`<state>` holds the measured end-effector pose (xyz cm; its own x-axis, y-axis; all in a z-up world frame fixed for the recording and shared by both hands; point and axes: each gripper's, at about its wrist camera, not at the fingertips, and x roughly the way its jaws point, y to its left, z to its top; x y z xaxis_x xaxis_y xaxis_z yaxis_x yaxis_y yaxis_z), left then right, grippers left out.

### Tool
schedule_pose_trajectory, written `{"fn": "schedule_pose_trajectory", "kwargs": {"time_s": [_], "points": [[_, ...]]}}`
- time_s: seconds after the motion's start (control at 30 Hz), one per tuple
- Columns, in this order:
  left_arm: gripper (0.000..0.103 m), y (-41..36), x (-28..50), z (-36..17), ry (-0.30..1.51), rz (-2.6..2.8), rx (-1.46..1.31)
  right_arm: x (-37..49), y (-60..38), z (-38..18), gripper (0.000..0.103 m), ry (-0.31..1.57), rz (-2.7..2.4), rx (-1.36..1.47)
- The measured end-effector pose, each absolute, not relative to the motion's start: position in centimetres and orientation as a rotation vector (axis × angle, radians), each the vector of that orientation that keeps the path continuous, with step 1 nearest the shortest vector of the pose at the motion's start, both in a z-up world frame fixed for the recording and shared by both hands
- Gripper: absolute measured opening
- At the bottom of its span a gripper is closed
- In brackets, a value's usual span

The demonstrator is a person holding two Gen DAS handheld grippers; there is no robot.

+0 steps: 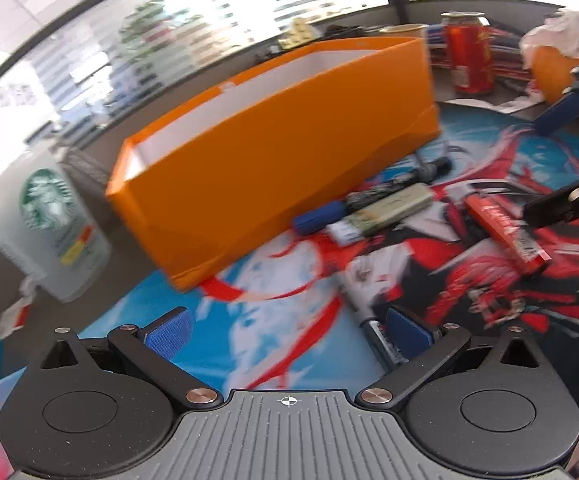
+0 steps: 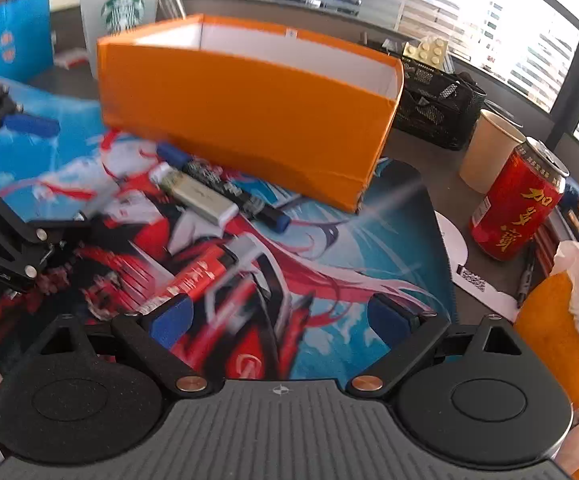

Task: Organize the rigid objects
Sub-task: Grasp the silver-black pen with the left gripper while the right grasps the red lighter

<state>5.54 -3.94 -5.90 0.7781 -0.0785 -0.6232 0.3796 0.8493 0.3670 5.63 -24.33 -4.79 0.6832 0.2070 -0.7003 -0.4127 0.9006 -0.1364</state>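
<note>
- Both my tongs are wide apart and carry nothing: the left gripper hangs over the printed mat, and the right gripper hangs over the same mat nearer to me.
- The things to sort lie loose on the mat, just in front of the orange box, which stands upright and, as far as I can see inside, looks empty.
- Nearest to the box wall is a dark marker with blue cap; touching it is a flat pale-green stick, maybe a USB drive or lighter.
- A red rectangular piece lies apart, close to my right tongs; a white pen lies near the left ones.
- I judge all of them light and stiff, with smooth plastic skin, so they may slip or roll.
- I would take the marker across the middle of its barrel, and the red piece across its narrow sides.
- The pictures are blurred, so finer details I cannot tell.
</note>
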Motion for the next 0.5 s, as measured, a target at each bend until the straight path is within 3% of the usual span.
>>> {"fn": "schedule_pose_trajectory", "kwargs": {"time_s": [0.2,0.3,0.37,0.5], "points": [[0.103,-1.4,4.8,-4.2,0.648,-0.199,0.29,4.6,-23.2,-4.2,0.091,0.688,0.368,-0.155],[0.103,-1.0,4.3,-4.8,0.662,-0.205,0.245,4.0,-21.8,-4.9,0.072,0.675,0.368,-0.143],[0.103,-1.0,4.1,-5.5,0.679,-0.225,0.25,3.9,-21.2,-5.6,0.05,0.688,0.369,-0.145],[0.103,-1.6,3.6,-6.1,0.683,-0.285,0.251,4.0,-20.7,-6.3,0.049,0.691,0.354,-0.136]]}}
